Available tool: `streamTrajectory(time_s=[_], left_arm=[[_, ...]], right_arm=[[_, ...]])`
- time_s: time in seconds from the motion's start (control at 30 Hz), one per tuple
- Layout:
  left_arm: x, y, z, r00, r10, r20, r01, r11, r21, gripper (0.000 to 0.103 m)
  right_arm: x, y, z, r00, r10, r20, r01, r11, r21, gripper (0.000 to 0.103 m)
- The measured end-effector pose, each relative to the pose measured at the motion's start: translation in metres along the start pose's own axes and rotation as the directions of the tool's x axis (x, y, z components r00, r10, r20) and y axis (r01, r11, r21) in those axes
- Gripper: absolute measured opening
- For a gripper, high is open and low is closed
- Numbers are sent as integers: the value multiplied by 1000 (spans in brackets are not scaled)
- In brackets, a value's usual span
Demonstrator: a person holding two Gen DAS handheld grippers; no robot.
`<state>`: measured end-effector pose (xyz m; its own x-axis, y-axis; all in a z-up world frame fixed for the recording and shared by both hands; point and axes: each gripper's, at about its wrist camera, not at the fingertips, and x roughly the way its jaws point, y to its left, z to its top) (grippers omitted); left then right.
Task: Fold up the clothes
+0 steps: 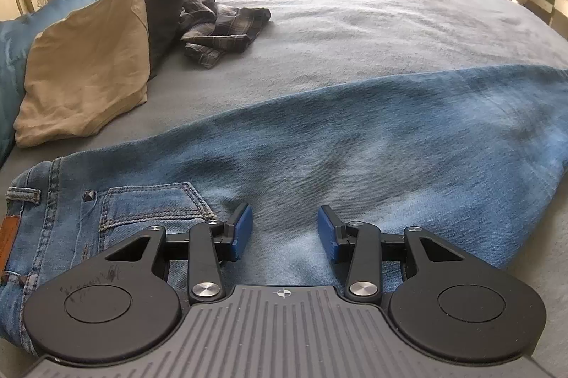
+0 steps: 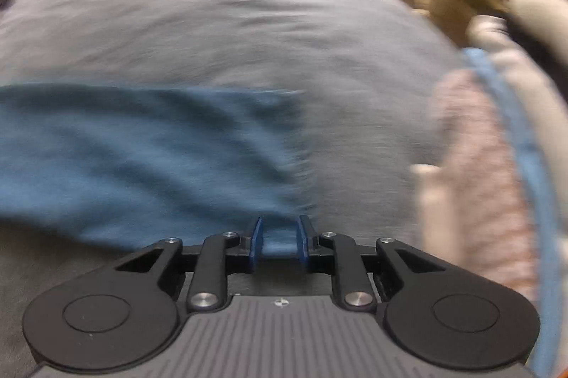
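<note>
Your jeans [image 1: 319,143] lie flat on the bed [image 1: 355,22], long axis running from the waistband at lower left to the leg at right. Your left tool [image 1: 284,228] hovers open above them; your right tool [image 2: 280,239] stands narrow with denim between its pads.

The left tool [image 1: 284,228], with blue pads on black arms, hovers with its jaws apart over a pair of faded blue denim jeans [image 1: 319,147] lying flat across the near part of the grey-covered bed [image 1: 355,22]. The waistband, belt loop and back pocket lie toward the bed's left edge. Farther back on the left lie a folded beige garment [image 1: 88,69], a dark grey garment [image 1: 163,12] and a crumpled dark plaid shirt [image 1: 220,30].
</note>
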<state>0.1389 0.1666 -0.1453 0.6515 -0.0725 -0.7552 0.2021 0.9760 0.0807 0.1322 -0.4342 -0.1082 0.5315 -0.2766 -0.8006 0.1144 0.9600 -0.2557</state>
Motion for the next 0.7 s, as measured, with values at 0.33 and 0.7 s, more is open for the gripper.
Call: streamTrajectory(time_s=[0.33,0.7], left_arm=[[0,-2,3,1000,11,-18,-11,1000,-1,41],[2,-4,6,999,29,-34,-29,1000,8,43]], right_arm=[[-21,40,-19,993,96,71,-75,964,-255,24],[-75,64,-5,952,239,194,-172,935,-309,24]])
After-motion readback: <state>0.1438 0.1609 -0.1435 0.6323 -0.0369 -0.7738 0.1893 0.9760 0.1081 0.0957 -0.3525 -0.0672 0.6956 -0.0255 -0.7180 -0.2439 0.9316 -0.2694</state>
